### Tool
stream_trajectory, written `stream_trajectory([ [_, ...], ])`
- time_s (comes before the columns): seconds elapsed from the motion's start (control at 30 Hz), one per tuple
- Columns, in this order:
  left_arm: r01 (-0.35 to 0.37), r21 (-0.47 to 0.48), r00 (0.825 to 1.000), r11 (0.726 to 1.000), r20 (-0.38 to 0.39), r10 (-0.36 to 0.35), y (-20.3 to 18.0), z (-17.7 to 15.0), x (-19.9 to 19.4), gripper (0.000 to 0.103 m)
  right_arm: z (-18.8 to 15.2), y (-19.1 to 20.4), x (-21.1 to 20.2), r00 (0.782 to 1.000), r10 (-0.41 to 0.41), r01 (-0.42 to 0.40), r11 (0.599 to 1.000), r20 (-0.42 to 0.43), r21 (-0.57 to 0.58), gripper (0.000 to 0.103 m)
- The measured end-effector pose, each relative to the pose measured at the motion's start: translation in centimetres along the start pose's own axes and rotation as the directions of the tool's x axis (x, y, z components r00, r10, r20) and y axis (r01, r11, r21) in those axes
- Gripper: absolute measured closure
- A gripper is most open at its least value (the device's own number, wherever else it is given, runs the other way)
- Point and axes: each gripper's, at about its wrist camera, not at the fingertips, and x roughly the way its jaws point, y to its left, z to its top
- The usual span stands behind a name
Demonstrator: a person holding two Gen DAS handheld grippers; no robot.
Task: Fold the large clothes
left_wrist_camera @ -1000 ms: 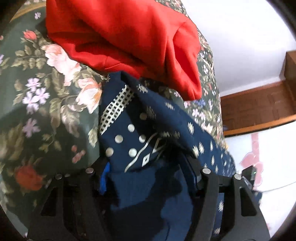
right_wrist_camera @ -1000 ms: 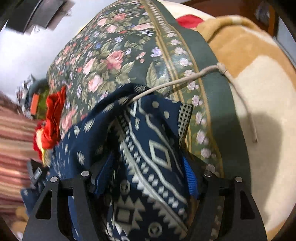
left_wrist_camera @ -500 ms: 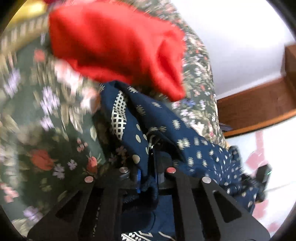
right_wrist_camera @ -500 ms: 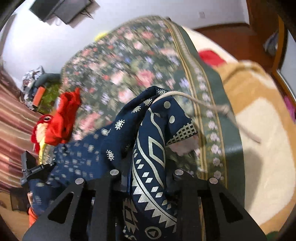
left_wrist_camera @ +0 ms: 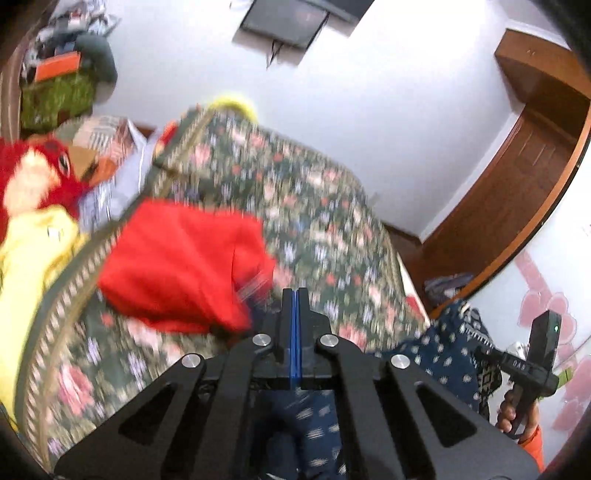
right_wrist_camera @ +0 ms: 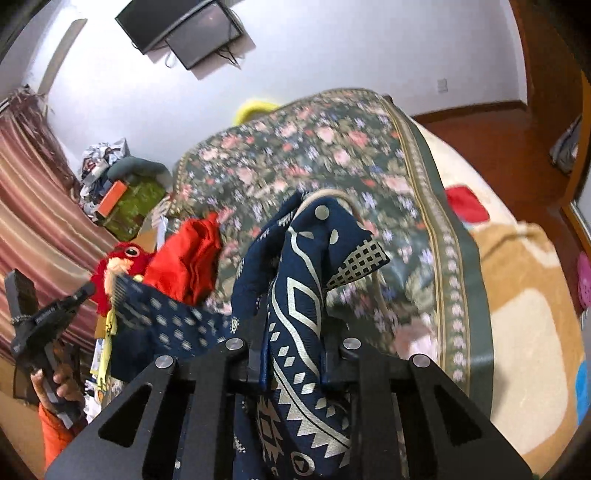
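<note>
- The left gripper (left_wrist_camera: 294,295) is clenched, its blue pads pressed flat together with no gap; no cloth shows between the tips, though navy fabric hangs below the jaws at 6 o'clock, so whether it pinches cloth cannot be told.
- The right gripper (right_wrist_camera: 293,354) is closing on a thick bunch of the navy patterned garment (right_wrist_camera: 303,302), which fills the space between its jaws and rises above them toward 12 o'clock.
- In the left wrist view the same garment trails off at 4 o'clock to the other handheld device, held by a hand (left_wrist_camera: 511,410).
- In the right wrist view it stretches to 9 o'clock, toward the left device and the hand (right_wrist_camera: 61,384) gripping it.
- The floral bedspread (right_wrist_camera: 332,147) lies beyond the garment, with a red cloth (left_wrist_camera: 184,262) on it.
- A red plush toy (right_wrist_camera: 118,262) sits at the bed's edge at 9 o'clock, partly behind the garment.
- The only container-like thing is a green box or bin (right_wrist_camera: 136,199) at 10 o'clock with an orange item on top; its contents cannot be made out.
- The left wrist view is motion-blurred: the bedspread pattern smears.
- A wall-mounted screen (right_wrist_camera: 184,29) is cut off at 12 o'clock.
</note>
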Motion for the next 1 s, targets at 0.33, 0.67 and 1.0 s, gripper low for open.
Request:
stream_trajectory([
  [0.33,-0.015,0.017,0.998,1.000,-0.061,0.016,1.2,1.1,1.6,0.078,1.4,-1.7,1.2,0.998,-0.057,0.057,0.998,0.016,0.015,0.090],
  [0.67,-0.067,-0.253,0.917,0.965,-0.397,-0.040,10.8,-9.1,9.4,0.048,-2.0,-8.1,3.5,0.979,-0.165,0.174,0.982,-0.118,0.069,0.090],
  [1.0,-0.023,-0.369,0.900,0.929,-0.411,-0.142,12.8,-11.9,12.1,0.044,-4.4,-10.7,4.1,0.965,-0.165,0.191,0.975,-0.206,0.116,0.080],
])
